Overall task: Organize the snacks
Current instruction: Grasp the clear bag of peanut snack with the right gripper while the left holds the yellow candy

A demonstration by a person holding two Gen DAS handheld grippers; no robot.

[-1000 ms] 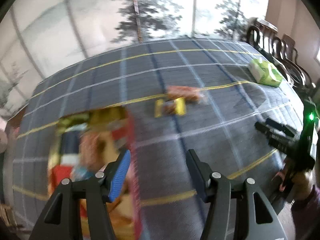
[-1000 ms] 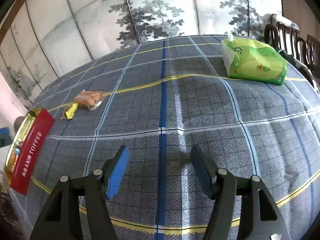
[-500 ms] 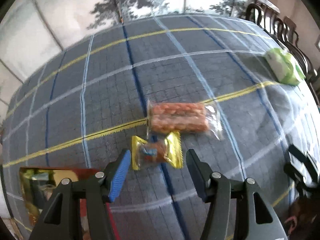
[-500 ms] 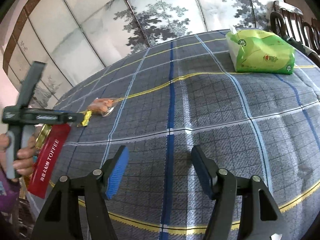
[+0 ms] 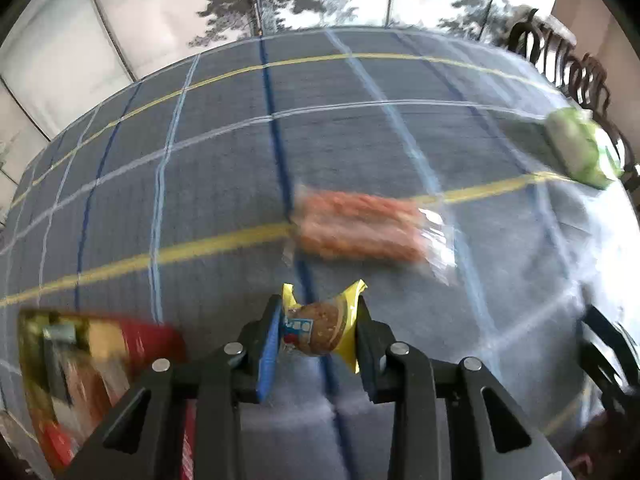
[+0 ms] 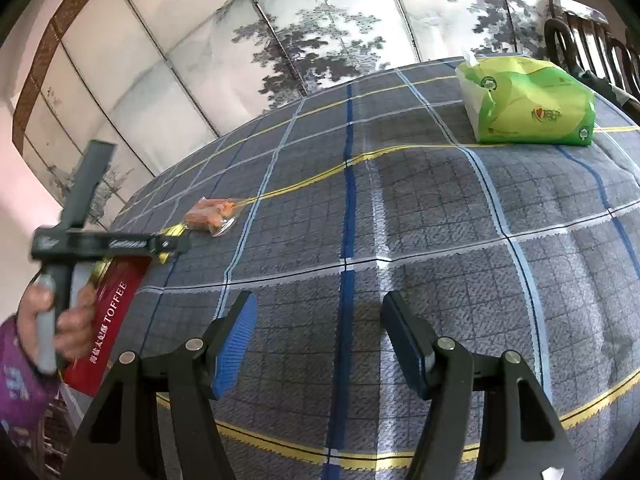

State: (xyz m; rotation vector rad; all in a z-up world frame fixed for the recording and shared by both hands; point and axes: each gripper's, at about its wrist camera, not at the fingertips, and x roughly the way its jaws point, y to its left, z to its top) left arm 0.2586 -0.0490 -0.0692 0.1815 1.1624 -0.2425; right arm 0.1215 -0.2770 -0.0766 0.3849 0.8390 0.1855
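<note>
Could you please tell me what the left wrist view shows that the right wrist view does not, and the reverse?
Only the left wrist view shows the left hand-held gripper closed on the yellow-wrapped snack, its jaws having just been closing, and the open top of the red toffee box. Only the right wrist view shows the open, empty right hand-held gripper and the person's hand. Both show the plaid tablecloth, the orange snack pack and the green tissue pack.

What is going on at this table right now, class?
A person is sorting snacks with two hand-held grippers. The left hand-held gripper has just closed on a yellow snack beside the toffee box. An orange snack pack lies on the tablecloth behind it. The right hand-held gripper is open, holding nothing.
</note>
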